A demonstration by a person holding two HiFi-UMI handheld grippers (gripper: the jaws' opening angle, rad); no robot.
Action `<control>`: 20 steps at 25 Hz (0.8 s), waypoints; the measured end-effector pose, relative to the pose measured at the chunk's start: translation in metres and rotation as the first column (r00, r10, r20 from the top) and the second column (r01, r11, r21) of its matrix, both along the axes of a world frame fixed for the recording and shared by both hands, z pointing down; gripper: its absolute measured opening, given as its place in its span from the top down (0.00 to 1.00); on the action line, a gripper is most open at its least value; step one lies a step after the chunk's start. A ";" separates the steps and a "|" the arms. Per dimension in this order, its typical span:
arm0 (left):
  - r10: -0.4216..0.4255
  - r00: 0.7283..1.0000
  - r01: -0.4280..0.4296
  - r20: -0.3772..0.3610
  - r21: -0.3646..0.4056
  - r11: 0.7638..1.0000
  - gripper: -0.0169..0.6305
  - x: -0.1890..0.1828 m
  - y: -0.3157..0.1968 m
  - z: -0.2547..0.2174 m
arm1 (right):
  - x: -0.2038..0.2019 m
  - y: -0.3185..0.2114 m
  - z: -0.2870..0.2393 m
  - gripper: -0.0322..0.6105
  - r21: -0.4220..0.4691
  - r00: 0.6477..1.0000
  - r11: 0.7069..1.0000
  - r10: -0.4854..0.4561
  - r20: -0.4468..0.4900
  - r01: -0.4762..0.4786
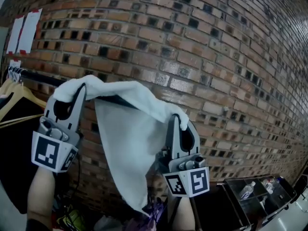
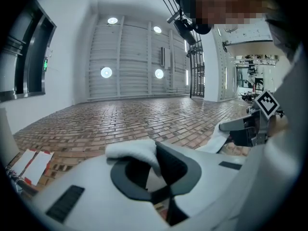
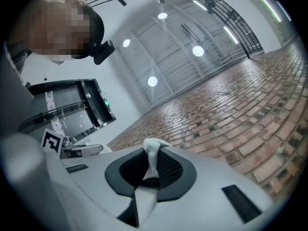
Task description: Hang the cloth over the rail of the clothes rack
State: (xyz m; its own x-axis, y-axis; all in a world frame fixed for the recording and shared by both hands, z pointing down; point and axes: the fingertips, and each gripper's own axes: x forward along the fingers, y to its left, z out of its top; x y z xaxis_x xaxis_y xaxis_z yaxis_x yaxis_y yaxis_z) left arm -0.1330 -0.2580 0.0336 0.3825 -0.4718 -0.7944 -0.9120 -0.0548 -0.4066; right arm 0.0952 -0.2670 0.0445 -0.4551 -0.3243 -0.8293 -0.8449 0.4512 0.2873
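Two grippers are raised close in front, each clamped on an upper corner of the white cloth point(image 1: 127, 134). The left gripper point(image 1: 81, 89) pinches its corner between narrow jaws, and the right gripper point(image 1: 179, 121) nips a bunched fold the same way. Stretched between them, the cloth's top edge lies along the dark rail point(image 1: 36, 76), the rest hanging before the far brick wall point(image 1: 202, 42). Wooden hangers point(image 1: 17, 97) hang at the rail's left end.

Cloth point(image 1: 126, 129) before the wall point(image 1: 216, 57) — hangers point(image 1: 18, 94) left.
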 end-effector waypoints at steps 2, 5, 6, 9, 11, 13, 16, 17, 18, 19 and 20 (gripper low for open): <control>0.001 1.000 -0.001 -0.012 -0.015 1.000 0.91 -0.007 -0.002 0.005 | 0.003 -0.004 0.006 0.88 -0.007 1.000 1.000 0.001 0.002 -0.001; -0.002 1.000 0.001 -0.025 -0.046 0.999 0.91 -0.021 -0.012 0.015 | 0.003 -0.009 0.014 0.88 -0.015 1.000 1.000 0.015 0.001 -0.015; -0.006 1.000 0.005 -0.020 -0.055 0.998 0.91 -0.026 -0.015 0.019 | 0.003 -0.010 0.016 0.88 -0.023 1.000 1.000 0.015 0.005 -0.015; 0.012 1.000 -0.012 -0.005 -0.075 0.997 0.91 -0.036 -0.022 0.027 | 0.001 -0.012 0.022 0.88 -0.049 0.999 0.998 0.036 0.012 -0.036; 0.035 0.999 -0.035 -0.001 -0.080 0.996 0.91 -0.041 -0.026 0.033 | -0.003 -0.015 0.029 0.88 -0.064 0.997 0.995 0.075 0.002 -0.075; 0.056 0.998 -0.056 -0.002 -0.082 0.995 0.91 -0.046 -0.031 0.040 | -0.007 -0.020 0.037 0.88 -0.087 0.995 0.991 0.100 0.002 -0.099; 0.065 0.998 -0.065 -0.003 -0.060 0.996 0.91 -0.051 -0.035 0.046 | -0.009 -0.025 0.047 0.88 -0.114 0.991 0.986 0.127 0.033 -0.123; 0.062 0.998 -0.062 -0.001 -0.043 0.997 0.91 -0.051 -0.035 0.048 | -0.009 -0.026 0.050 0.88 -0.116 0.989 0.984 0.144 0.040 -0.138; 0.058 0.998 -0.058 0.002 -0.026 0.998 0.91 -0.051 -0.034 0.050 | -0.010 -0.028 0.052 0.88 -0.114 0.985 0.980 0.168 0.042 -0.162; 0.054 0.999 -0.054 0.006 -0.015 0.998 0.91 -0.051 -0.034 0.054 | -0.011 -0.030 0.055 0.88 -0.111 0.979 0.974 0.202 0.037 -0.196; 0.054 0.998 -0.054 0.011 -0.009 0.999 0.91 -0.051 -0.035 0.058 | -0.012 -0.034 0.058 0.88 -0.109 0.971 0.966 0.239 0.030 -0.234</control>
State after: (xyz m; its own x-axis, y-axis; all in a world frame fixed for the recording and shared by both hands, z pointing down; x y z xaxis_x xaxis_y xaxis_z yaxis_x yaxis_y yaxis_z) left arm -0.1839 -0.2931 0.0916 0.4165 -0.4576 -0.7856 -0.9029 -0.1074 -0.4161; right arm 0.0837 -0.3007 0.1027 -0.3203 -0.5036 -0.8024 -0.9416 0.2625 0.2111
